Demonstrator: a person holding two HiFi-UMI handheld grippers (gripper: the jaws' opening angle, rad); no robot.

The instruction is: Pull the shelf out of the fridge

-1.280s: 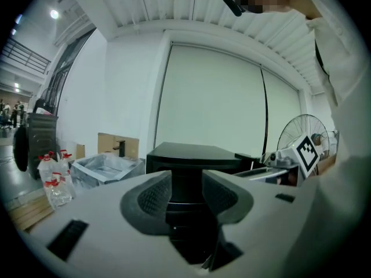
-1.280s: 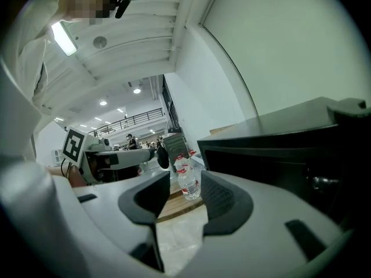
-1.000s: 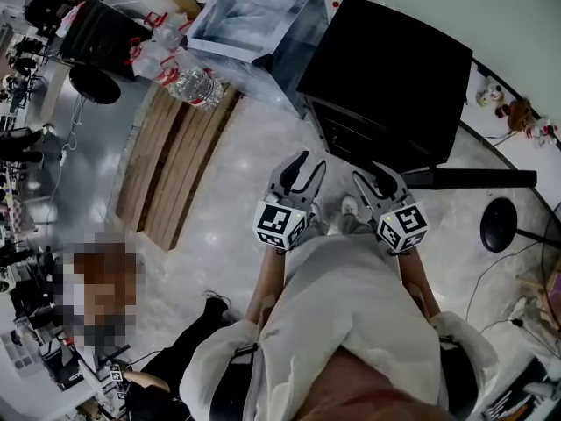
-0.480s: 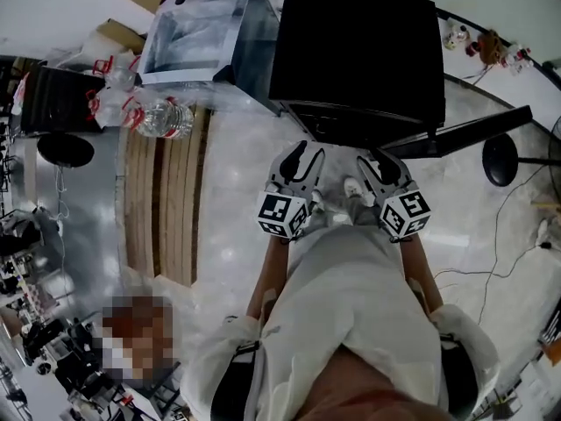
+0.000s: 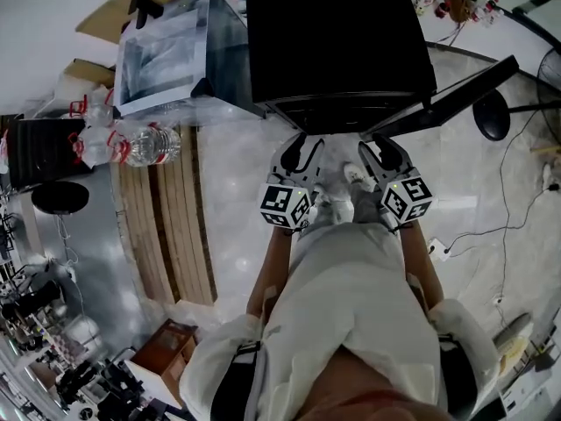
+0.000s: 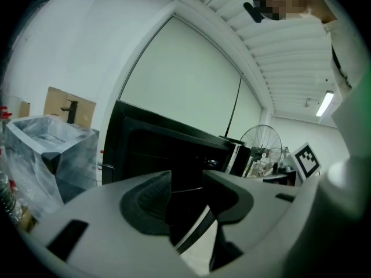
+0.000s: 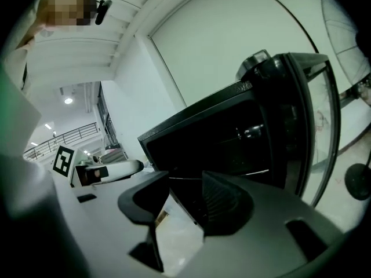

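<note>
The boxy black fridge (image 5: 337,38) stands at 12 o'clock from the person. Its door (image 5: 456,90) is swung out toward 2 o'clock, so the dark cabinet is open to the front. Both tools are held low and side by side just short of that opening, the left tool (image 5: 302,145) at about 11 o'clock from the person's waist and the right tool (image 5: 383,147) at about 1 o'clock. This looks like a squared-up stance for taking a wide, flat thing at two points, so that it slides straight and does not skew. The shelf (image 7: 255,172) is inside the fridge. The head view hides it under the cabinet top, but the right gripper view shows a thin pale line across the dark interior at 3 o'clock of the jaws, which I take for its front edge. Neither tool touches it. The left tool is closed on nothing, its ribbed pads (image 6: 148,198) drawn in to a slim slot with only the fridge front showing through. The right tool's jaws stand slightly parted and are empty too. I judge this to be the approach, and each tool would need to spread past the shelf edge before clamping. At 10 o'clock a plastic-wrapped clear box (image 5: 162,55) and some water bottles (image 5: 145,146) lie well apart from the likely pull path.
</note>
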